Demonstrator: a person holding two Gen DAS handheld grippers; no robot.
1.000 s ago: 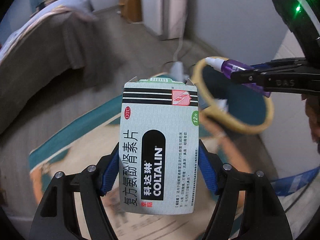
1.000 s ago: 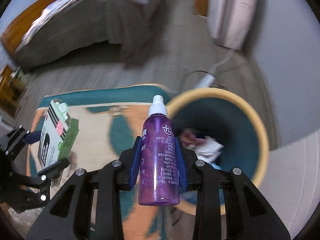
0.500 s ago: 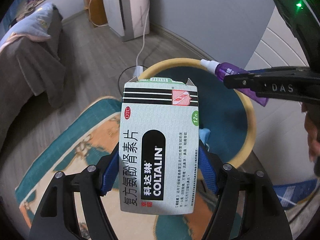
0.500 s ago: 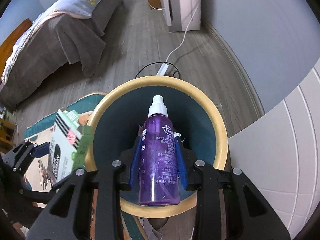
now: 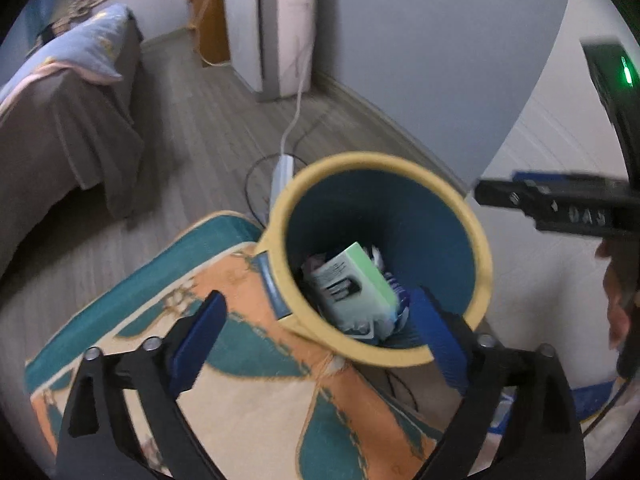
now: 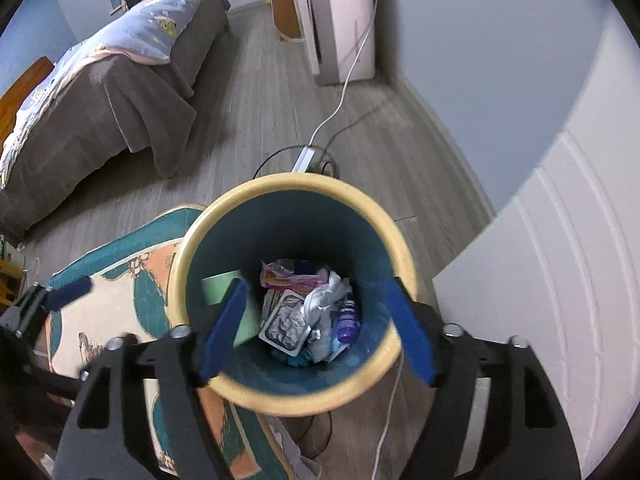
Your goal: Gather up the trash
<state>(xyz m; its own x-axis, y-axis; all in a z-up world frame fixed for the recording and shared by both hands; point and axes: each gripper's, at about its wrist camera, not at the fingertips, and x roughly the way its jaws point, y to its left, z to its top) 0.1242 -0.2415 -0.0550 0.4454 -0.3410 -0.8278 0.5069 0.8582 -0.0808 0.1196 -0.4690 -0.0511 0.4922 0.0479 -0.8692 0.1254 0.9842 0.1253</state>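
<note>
A round bin [image 5: 482, 264] with a yellow rim and teal inside stands on the floor; it also shows in the right wrist view [image 6: 400, 248]. The white and green medicine box [image 5: 348, 280] lies inside it, its green side visible in the right wrist view [image 6: 218, 288]. The purple bottle [image 6: 347, 316] lies among wrappers in the bin. My left gripper [image 5: 316, 324] is open and empty above the bin's near-left rim. My right gripper [image 6: 316, 320] is open and empty over the bin's opening; its side shows in the left wrist view [image 5: 560, 208].
A teal and orange rug [image 5: 240, 380] lies left of the bin. A white power strip with cables [image 6: 306, 158] lies behind the bin. A bed with a grey cover [image 6: 100, 92] stands at the left, a white appliance [image 6: 340, 20] at the back, a white door [image 6: 560, 280] at the right.
Both grippers have opened. The medicine box has dropped from the left gripper into the bin, and the purple bottle has dropped from the right gripper into the bin.
</note>
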